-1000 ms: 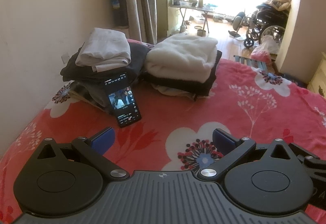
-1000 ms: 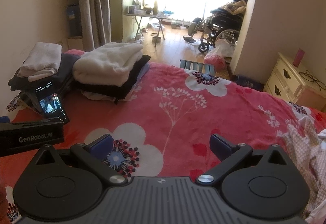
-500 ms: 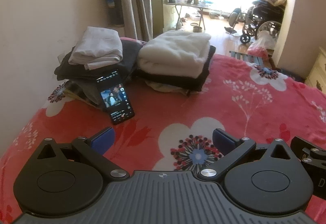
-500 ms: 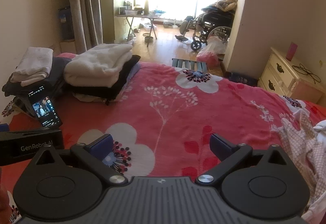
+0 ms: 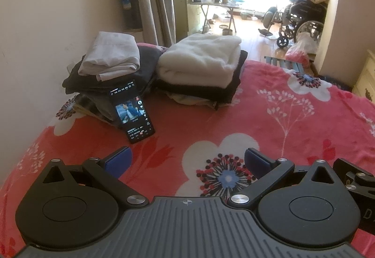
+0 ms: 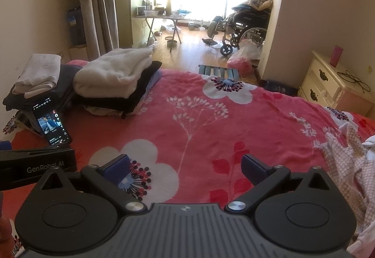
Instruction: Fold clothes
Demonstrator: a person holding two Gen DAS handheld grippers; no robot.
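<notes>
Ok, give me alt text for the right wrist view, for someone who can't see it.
The right tongs hang open and empty over a red floral blanket. At far left sit two stacks of folded clothes, with a lit phone propped against the nearer stack. A crumpled checked garment lies unfolded at the right edge.

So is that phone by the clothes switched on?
On. The phone leans against the dark folded stack, and its screen is lit, showing a picture with rows of text and icons.
</notes>
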